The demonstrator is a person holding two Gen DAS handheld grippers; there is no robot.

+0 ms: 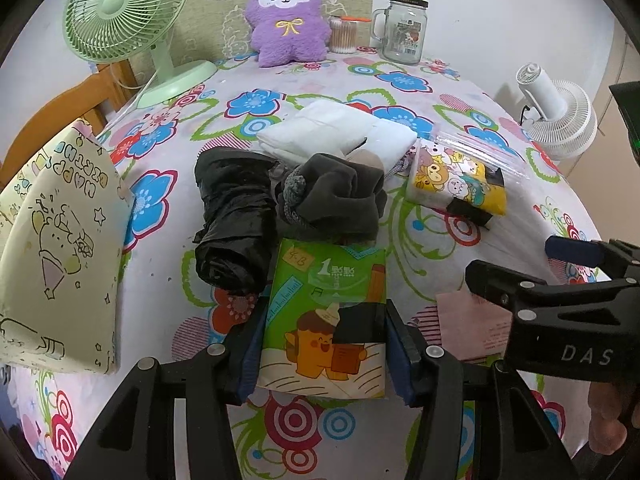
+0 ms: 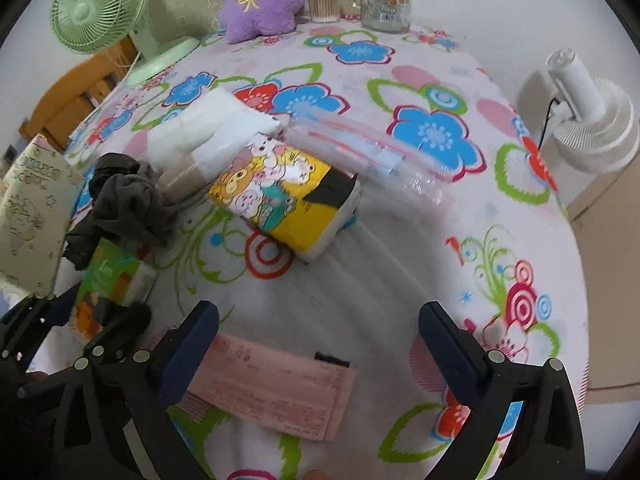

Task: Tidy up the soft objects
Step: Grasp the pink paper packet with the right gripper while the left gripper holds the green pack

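Observation:
My left gripper (image 1: 324, 344) is shut on a green tissue pack (image 1: 328, 308) printed with an orange cartoon figure; its blue pads press on both long sides. Just beyond the pack lie a rolled black plastic bag (image 1: 232, 216), dark grey socks (image 1: 332, 200) and a folded white cloth (image 1: 340, 128). A yellow cartoon tissue pack (image 2: 284, 200) rests on the flowered tablecloth (image 2: 400, 264). My right gripper (image 2: 320, 340) stands open above a flat pink tissue packet (image 2: 280, 392), with the pads wide apart and not touching it. A purple plush toy (image 1: 286, 20) sits at the back.
A cream gift bag (image 1: 56, 248) stands at the left edge. A clear zip bag (image 2: 360, 152) lies behind the yellow pack. At the back are a green fan (image 1: 124, 12), a cotton-swab tub (image 1: 343, 36) and a glass jar (image 1: 402, 28). A white fan (image 2: 580, 120) is on the right.

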